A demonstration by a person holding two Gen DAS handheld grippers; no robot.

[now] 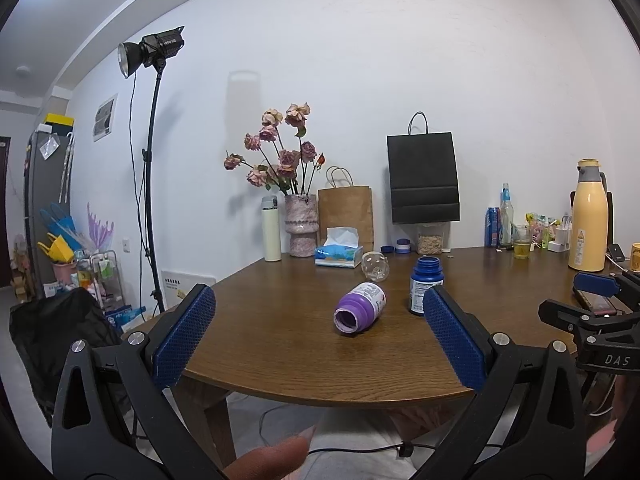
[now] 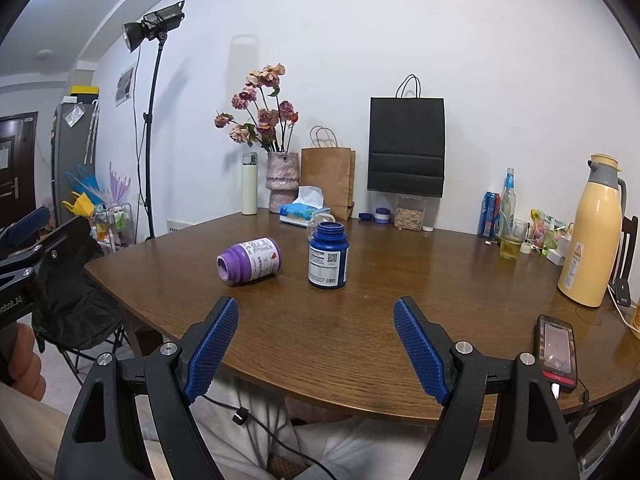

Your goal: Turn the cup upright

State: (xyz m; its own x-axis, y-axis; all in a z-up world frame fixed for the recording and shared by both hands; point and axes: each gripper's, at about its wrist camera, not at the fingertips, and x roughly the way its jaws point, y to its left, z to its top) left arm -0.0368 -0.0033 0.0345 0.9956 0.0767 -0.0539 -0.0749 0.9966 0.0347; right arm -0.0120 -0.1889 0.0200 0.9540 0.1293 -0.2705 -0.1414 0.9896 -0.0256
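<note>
Nothing's really started yet, as far as I can judge. Both my grippers hang back at the near edge of the table (image 1: 280,360), jaws spread wide, nothing between the pads.

The cup here has to be one of the things lying down. The clear glass cup (image 1: 375,266) is on its side at about 12 o'clock from my left gripper (image 1: 320,332), well back on the table, just in front of the tissue box (image 1: 339,257). From my right wrist view it's mostly hidden behind the blue bottle (image 2: 328,256), so I can only catch a sliver of clear rim there and can't tell which way its mouth points.

Closer in, the purple bottle (image 1: 360,308) is also tipped over, open mouth facing me, roughly 12 o'clock from the left gripper and 11 o'clock from my right gripper (image 2: 316,344). The blue bottle is already upright, no cap, just right of it.

So by my count:
- done: nothing, the glass cup is still lying down
- left: reach past the bottles, close on the cup, rotate it, set it on its base

The blue bottle sits close in front of the cup, so I'd guess the left side has the cleaner line.
</note>
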